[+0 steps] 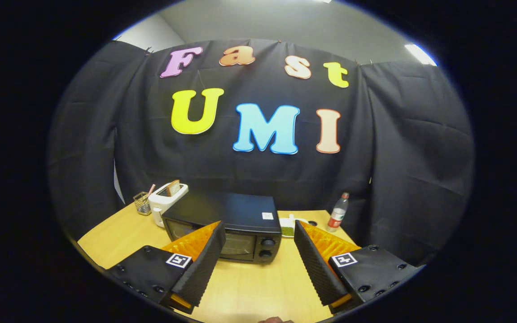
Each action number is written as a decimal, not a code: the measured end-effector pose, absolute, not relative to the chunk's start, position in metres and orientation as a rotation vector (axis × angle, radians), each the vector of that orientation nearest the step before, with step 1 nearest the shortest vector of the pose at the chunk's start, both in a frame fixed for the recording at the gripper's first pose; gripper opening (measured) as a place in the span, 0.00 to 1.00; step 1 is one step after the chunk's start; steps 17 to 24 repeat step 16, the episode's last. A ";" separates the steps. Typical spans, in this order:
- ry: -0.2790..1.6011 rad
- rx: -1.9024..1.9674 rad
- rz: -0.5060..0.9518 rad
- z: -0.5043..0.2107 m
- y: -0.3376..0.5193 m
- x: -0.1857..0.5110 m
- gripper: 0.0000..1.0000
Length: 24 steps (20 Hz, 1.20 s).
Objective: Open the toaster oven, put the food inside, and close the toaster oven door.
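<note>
A: What is the place like?

B: A booth with black cloth walls, and a light wooden table (249, 287) in front of them. A grey ceiling with a bright lamp is above the cloth.

A: And the claw?

B: The gripper (256, 242) hangs over the near part of the table. Its two fingers (204, 264) stand wide apart, so it is fully spread. Nothing is between them, and they touch nothing; I see only bare table top in the gap. Each finger has a black ribbed pad and an orange part behind it.

A: Where is the toaster oven?

B: The toaster oven (227, 226) is just beyond the fingertips, a little to the left of the gap, in the middle of the table. It is a black box with a glass door and two round knobs (266, 247) on its right side. The door is closed. The left finger covers part of the glass.

A: Anything around it?

B: Behind it on the left stands a white toaster (165, 199) with a slice of bread (174, 186) in its slot, and beside that a small wire basket (142, 203). To the right of the oven lies a white plate (291, 223) with something green on it, and farther right stands a plastic bottle (338, 212) with a red cap.
</note>
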<state>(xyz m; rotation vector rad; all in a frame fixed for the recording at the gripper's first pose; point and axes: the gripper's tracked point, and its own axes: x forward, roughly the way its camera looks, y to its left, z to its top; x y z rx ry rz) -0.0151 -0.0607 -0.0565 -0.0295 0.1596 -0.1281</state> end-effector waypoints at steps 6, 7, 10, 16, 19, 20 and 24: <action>0.050 -0.028 -0.175 0.009 -0.089 -0.019 0.97; 0.043 -0.023 -0.174 0.015 -0.088 -0.020 0.97; 0.051 -0.022 -0.155 0.020 -0.085 -0.023 0.97; 0.078 -0.027 -0.175 0.021 -0.097 -0.014 0.96; 0.078 -0.027 -0.175 0.021 -0.097 -0.014 0.96; 0.078 -0.027 -0.175 0.021 -0.097 -0.014 0.96; 0.078 -0.027 -0.175 0.021 -0.097 -0.014 0.96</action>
